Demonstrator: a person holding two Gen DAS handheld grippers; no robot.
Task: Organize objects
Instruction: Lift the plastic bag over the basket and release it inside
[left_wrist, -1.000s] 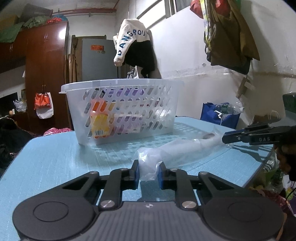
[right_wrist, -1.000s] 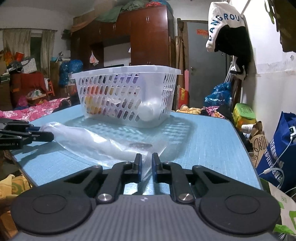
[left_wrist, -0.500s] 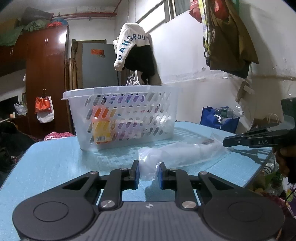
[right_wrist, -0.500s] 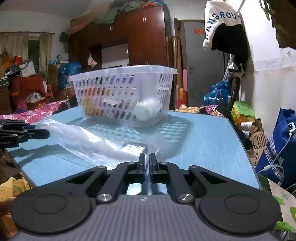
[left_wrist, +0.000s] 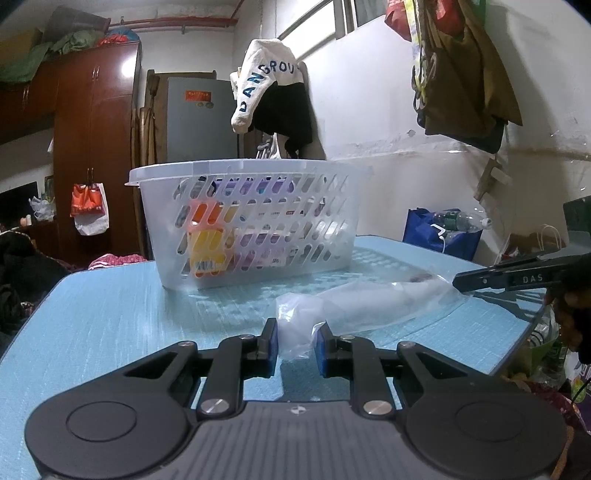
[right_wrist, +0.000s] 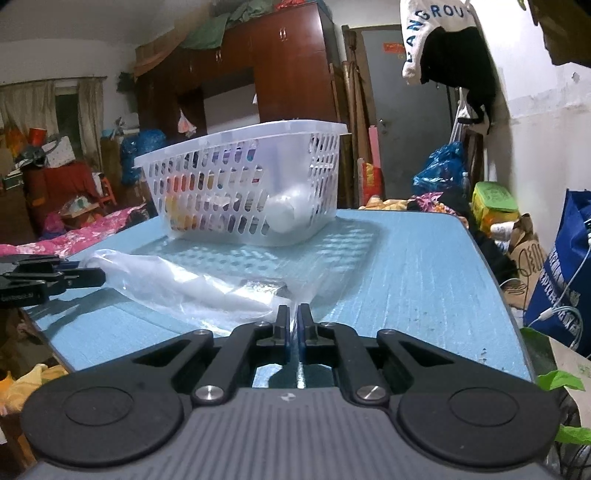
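Note:
A crumpled clear plastic bag (left_wrist: 369, 302) (right_wrist: 184, 284) lies across the blue table (left_wrist: 92, 325) in front of a white slotted basket (left_wrist: 240, 168) (right_wrist: 240, 140). My left gripper (left_wrist: 295, 343) is shut on one bunched end of the bag. My right gripper (right_wrist: 293, 325) is shut on the thin film at the opposite end. Something small and dark (right_wrist: 264, 286) lies inside the bag near the right gripper. Each gripper shows in the other's view: the right gripper (left_wrist: 480, 282) at the right edge, the left gripper (right_wrist: 55, 278) at the left edge. Colourful packets and a white bottle (right_wrist: 284, 218) fill the basket.
The table's edges (right_wrist: 491, 266) fall off to clutter on the floor: a blue shopping bag (right_wrist: 565, 280), boxes and clothes. Garments hang on the white wall (left_wrist: 369, 110) behind the basket. A dark wardrobe (left_wrist: 92, 147) stands farther back.
The right gripper's jaws have closed from a narrow gap onto the bag's edge. The left gripper has kept its hold on the bag's other end.

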